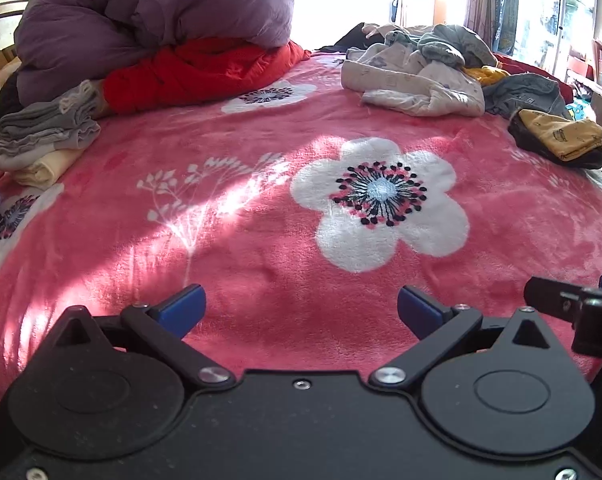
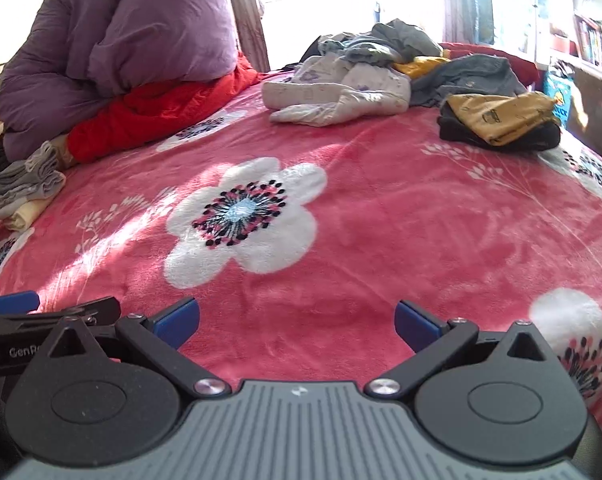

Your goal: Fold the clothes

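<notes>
left gripper (image 1: 301, 308) wide, empty | right gripper (image 2: 297, 322) wide, empty | unfolded pile (image 2: 341, 92) at bed's (image 2: 381, 208) far edge, right-of-centre; right nearer

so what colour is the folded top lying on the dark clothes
Mustard yellow folded top with small dark prints, clearest in the right wrist view.

**What Was Hidden or Cut Off**

The purple quilt (image 1: 153, 12) was cut off by the top edge in both views, and the red quilt (image 1: 197, 72) under it was largely covered. The bottom garments of the folded stack (image 1: 41, 140) were hidden by the grey piece on top. In the heap of clothes (image 1: 421, 68), single garments could not be told apart. The window (image 1: 361, 4) was washed out by glare. The books (image 2: 593, 46) on the shelf were too small to be read. The right gripper (image 1: 573, 304) was cut off by the left view's edge, and only part of the printed lettering on the left gripper (image 2: 41, 320) could be seen.
</notes>
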Tool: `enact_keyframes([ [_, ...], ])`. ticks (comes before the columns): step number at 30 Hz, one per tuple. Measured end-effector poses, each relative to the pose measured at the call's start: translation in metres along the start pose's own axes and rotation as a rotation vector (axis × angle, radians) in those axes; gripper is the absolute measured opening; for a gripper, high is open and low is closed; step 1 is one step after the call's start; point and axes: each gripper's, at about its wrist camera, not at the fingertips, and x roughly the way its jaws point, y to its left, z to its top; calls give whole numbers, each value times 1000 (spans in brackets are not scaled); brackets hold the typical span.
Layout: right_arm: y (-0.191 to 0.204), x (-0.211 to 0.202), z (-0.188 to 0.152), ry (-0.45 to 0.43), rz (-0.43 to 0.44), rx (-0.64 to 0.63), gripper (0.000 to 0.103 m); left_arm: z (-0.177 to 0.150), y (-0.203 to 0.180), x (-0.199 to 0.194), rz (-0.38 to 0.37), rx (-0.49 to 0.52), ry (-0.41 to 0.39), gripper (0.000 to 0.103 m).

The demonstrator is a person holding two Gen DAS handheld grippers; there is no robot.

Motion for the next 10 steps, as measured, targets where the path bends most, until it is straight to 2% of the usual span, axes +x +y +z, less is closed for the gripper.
enact_keyframes([
  [6,0,7,-1,16,17,20,103,-3,-1,1,-23,1,0,103],
  [10,1,13,-3,34,40,33,103,-3,-2,-3,-21,23,-37,103],
])
